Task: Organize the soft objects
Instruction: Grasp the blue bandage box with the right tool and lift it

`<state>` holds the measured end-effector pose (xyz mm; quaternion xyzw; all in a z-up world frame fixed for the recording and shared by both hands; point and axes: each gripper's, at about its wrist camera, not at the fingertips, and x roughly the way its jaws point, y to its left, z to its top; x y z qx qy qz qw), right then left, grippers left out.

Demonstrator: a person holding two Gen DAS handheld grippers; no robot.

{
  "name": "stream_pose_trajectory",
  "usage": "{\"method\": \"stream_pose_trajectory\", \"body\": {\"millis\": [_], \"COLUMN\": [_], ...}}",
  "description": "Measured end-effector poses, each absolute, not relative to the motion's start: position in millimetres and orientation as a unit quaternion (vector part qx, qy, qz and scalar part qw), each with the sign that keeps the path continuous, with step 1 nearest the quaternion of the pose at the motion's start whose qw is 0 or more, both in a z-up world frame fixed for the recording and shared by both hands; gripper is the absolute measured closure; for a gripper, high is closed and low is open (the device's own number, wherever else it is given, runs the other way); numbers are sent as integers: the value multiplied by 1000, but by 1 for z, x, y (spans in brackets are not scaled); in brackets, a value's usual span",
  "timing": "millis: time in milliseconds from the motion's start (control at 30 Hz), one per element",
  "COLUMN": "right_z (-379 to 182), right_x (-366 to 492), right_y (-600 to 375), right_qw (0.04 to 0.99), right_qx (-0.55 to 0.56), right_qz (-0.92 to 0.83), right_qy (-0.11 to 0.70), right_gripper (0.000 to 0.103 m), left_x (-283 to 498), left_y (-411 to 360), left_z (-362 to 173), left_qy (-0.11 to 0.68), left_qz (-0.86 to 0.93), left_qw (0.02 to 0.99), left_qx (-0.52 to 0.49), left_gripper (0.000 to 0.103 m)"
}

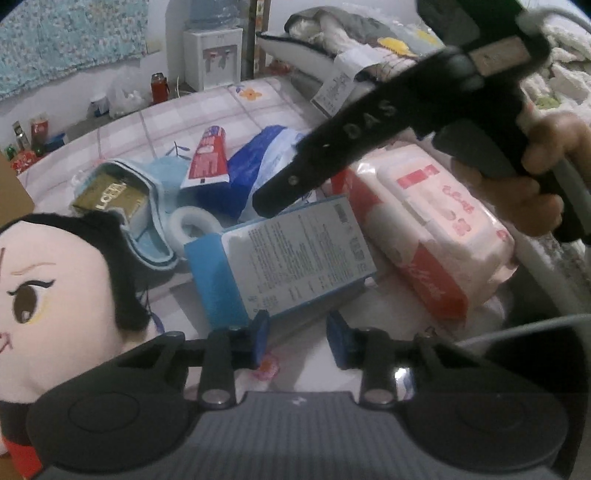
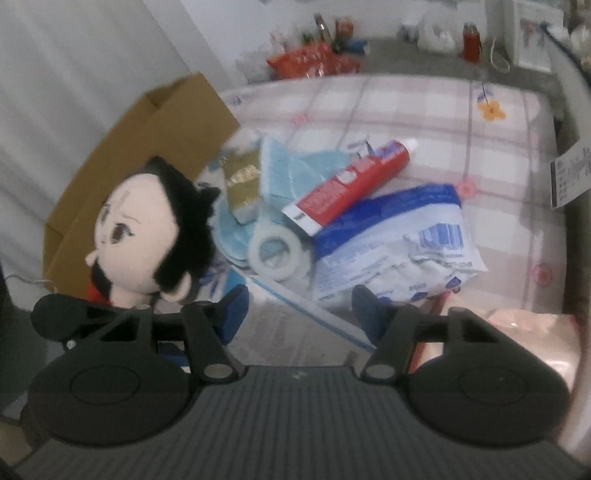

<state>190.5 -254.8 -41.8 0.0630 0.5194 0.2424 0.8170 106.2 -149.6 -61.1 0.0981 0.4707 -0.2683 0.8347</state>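
Nothing looks sorted yet. The doll (image 2: 147, 236), the blue cloth (image 2: 291, 166), the wipes pack (image 1: 436, 225) and the toothpaste (image 2: 347, 184) all lie mixed in one heap on the bed (image 2: 406, 107) (a cardboard box (image 2: 155, 147) waits beside it). The left gripper (image 1: 297, 341) and right gripper (image 2: 299, 317) hover with jaws apart, holding nothing.

Plush doll (image 1: 55, 295) was cut off by the left edge in the left wrist view, body hidden behind the left gripper (image 1: 297, 341) housing. Right gripper (image 1: 280, 192) arm crossed the blue-white bag (image 1: 258, 155) and hid most of it. Pink wipes pack (image 2: 517, 332) was mostly hidden behind the gripper body in the right wrist view. Bottles on the floor (image 2: 325, 26) were too blurred to identify. Print on the blue box (image 1: 295, 254) was unreadable.
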Motion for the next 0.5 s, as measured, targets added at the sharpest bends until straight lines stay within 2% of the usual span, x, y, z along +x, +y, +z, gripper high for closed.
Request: {"method": "stream_pose_trajectory", "body": {"millis": [267,500], "right_z": [-63,-46], "right_x": [205,182], "right_y": [-249,-256], "right_qw": [767,759], "right_qx": [81,135], "right_qz": [262,290], "right_qy": [580,567], "right_gripper": [35,35], "left_x": [118,120], "left_y": [-154,-150], "left_z": [-74,-82], "left_qy": [489,497], "left_qz": [-255,-250], "left_qw": [831,828], "left_qx": [78,66], "left_gripper": [72,72]}}
